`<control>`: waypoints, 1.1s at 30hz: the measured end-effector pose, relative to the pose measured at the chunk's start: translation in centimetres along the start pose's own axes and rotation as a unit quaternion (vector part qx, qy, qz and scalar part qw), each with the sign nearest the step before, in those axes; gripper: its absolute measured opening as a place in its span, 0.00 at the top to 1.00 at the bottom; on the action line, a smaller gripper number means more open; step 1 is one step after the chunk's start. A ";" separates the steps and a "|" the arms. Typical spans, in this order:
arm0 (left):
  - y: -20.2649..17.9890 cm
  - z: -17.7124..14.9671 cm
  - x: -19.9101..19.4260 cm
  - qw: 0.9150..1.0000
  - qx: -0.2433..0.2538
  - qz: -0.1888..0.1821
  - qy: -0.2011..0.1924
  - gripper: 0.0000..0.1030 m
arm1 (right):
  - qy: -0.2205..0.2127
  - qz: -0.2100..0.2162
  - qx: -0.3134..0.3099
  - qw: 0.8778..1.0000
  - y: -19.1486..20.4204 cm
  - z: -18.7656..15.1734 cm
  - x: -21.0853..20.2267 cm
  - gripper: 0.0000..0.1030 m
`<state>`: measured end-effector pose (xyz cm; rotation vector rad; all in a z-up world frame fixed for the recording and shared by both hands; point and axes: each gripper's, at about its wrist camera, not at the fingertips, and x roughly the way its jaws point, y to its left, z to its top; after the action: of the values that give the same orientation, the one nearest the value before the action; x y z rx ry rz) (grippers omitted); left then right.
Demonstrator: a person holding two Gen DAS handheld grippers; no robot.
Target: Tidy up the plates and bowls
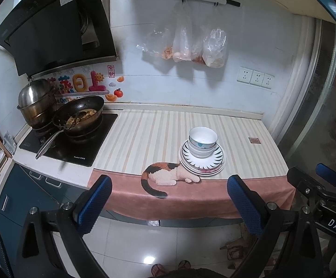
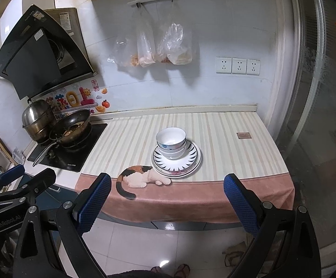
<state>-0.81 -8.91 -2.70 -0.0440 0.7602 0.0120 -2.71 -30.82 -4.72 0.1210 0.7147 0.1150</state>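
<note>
Stacked white bowls sit on a stack of plates, the top plate with a black spiked rim pattern. The stack stands on the striped cloth of the counter, next to a printed cat. It also shows in the right wrist view, bowls on plates. My left gripper is open and empty, held back off the counter's front edge above the floor. My right gripper is open and empty, likewise back from the counter. Each gripper shows at the edge of the other's view.
A black hob at the left carries a frying pan with food and a steel pot. A range hood hangs above. Plastic bags hang on the wall. A glass door bounds the right.
</note>
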 end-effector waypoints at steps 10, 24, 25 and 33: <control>0.0 0.0 0.1 1.000 0.000 -0.001 0.001 0.01 | 0.000 0.000 0.000 1.000 0.0 -0.1 0.1 0.03; 0.1 -0.1 0.2 1.000 -0.001 -0.002 0.004 0.01 | 0.003 0.000 -0.004 1.000 -0.5 -0.1 0.7 0.03; 0.1 0.0 0.3 1.000 -0.001 -0.001 0.004 0.01 | 0.003 0.000 -0.005 1.000 -0.6 -0.1 0.7 0.03; 0.0 0.0 0.4 1.000 -0.002 -0.001 0.005 0.01 | 0.004 0.000 -0.007 1.000 -1.0 0.2 1.1 0.03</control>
<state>-0.55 -8.90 -2.94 -0.0486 0.7702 0.0107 -1.69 -31.64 -5.47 0.1073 0.7212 0.1211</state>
